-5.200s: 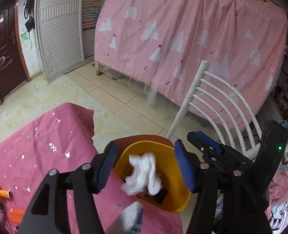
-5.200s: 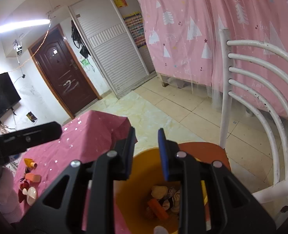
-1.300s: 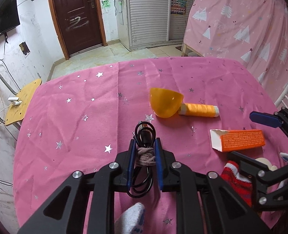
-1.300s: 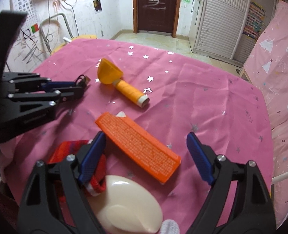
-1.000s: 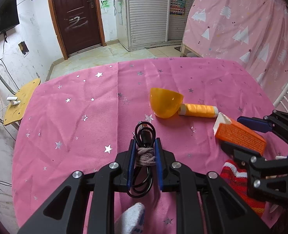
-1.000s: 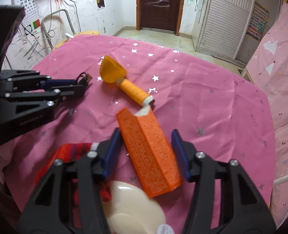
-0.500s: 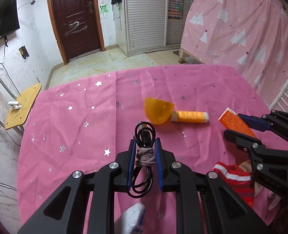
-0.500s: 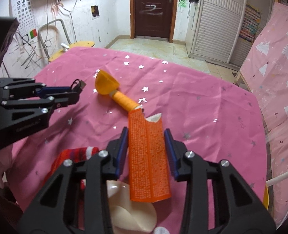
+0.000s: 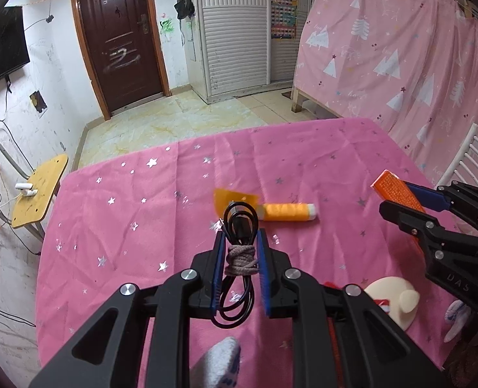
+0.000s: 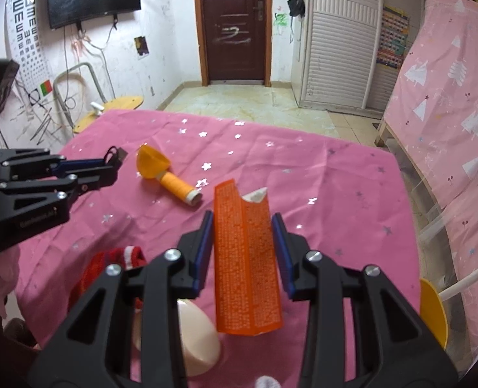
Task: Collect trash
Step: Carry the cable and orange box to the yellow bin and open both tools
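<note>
Our right tool (image 10: 242, 249) is clenched on the one long orange cardboard box (image 10: 245, 258), lifted above the pink star-printed worktop (image 10: 336, 194). We judge it light and hollow, easily crushed, so the mid-length hold on its two long faces suits it; its torn top end offers no firm purchase. Our left tool (image 9: 240, 270) grips one coiled black cable (image 9: 239, 258) at its brown tie, also off the cloth; limp and light, its loops will dangle. Remaining on the worktop we count one orange thread spool with a cone cap (image 10: 166, 176), one red knitted sock (image 10: 109, 265) and one cream plastic piece (image 10: 197, 346).
</note>
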